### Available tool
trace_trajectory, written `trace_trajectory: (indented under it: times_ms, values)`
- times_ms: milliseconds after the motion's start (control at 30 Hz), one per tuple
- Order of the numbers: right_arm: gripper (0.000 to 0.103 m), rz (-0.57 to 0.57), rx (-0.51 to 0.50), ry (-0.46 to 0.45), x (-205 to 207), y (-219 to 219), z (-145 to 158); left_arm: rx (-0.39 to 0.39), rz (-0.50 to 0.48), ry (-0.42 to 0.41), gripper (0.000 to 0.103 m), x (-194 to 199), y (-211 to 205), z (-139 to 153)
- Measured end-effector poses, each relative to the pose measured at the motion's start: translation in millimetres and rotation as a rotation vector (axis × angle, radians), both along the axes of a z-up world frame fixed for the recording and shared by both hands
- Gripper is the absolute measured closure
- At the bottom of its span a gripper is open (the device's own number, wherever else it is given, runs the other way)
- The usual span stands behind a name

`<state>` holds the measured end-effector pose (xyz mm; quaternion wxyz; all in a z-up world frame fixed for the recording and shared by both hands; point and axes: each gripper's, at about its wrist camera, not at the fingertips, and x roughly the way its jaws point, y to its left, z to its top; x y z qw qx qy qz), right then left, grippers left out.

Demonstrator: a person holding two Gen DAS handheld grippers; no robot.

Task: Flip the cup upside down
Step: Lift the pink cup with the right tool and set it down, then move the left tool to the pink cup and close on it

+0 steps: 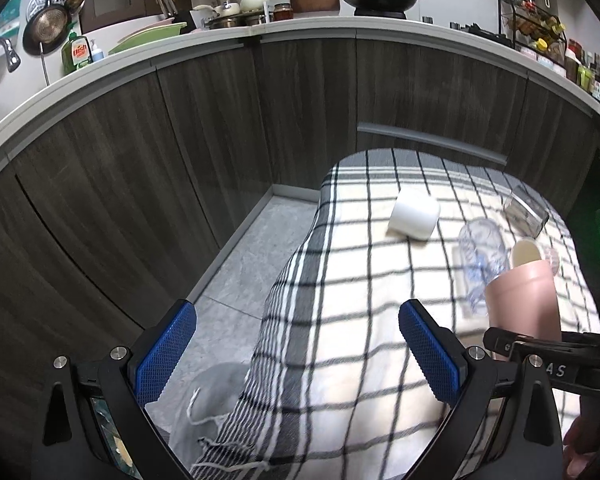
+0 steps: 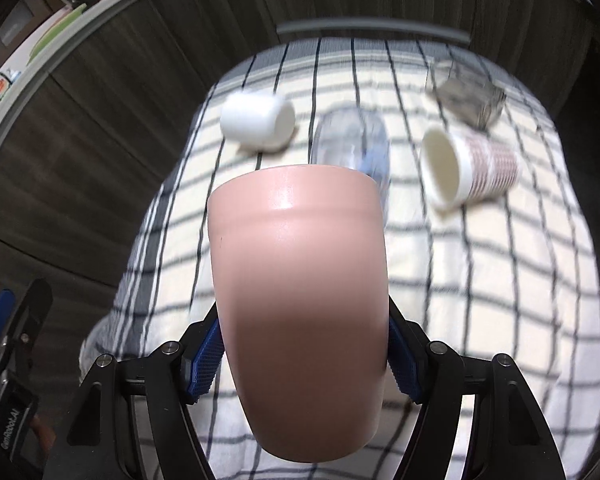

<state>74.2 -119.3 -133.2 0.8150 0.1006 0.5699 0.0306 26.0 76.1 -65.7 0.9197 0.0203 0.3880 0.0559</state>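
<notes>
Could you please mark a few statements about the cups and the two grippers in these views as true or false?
1. The right gripper is clamped on the pink cup. True.
2. The left gripper holds the white cup. False: it is open and holds nothing; the white cup lies on its side on the checked cloth.
3. The striped paper cup stands upright. False: it lies on its side, mouth showing.
4. A clear plastic cup lies beyond the pink cup. True.
5. The pink cup is lifted off the cloth. True.
</notes>
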Motion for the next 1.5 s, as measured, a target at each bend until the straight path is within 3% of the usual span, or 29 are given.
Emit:
trace_trajectory:
  times_ms: [367,667,733,767,1000,1267,1500]
  values:
    - [0.033,-0.07,0.031,0.078,-15,0,-58,-0.002,-0.01,0.023,0.0,-12,4,-32]
    - [0.03,-0.066,0.024,0.065,-15,1,-59,0.003,-0.021,0.028,0.0,-14,1,-34]
    - [0.017,-0.066,0.019,0.046,-16,1,-54,0.005,-0.024,0.022,0.0,-15,0,-32]
    - [0.015,-0.065,0.015,0.029,-17,1,-50,0.005,-0.027,0.019,0.0,-16,-1,-30]
    - [0.014,-0.068,-0.005,-0.072,-29,-12,-9,-0.013,-0.062,-0.004,0.0,-19,-14,-20]
    - [0.014,-0.151,-0.076,-0.207,-63,-59,38,-0.083,-0.176,-0.057,0.0,-27,-62,-15]
    - [0.011,-0.242,-0.171,-0.277,-94,-105,55,-0.116,-0.269,-0.137,0.0,-42,-108,-23]
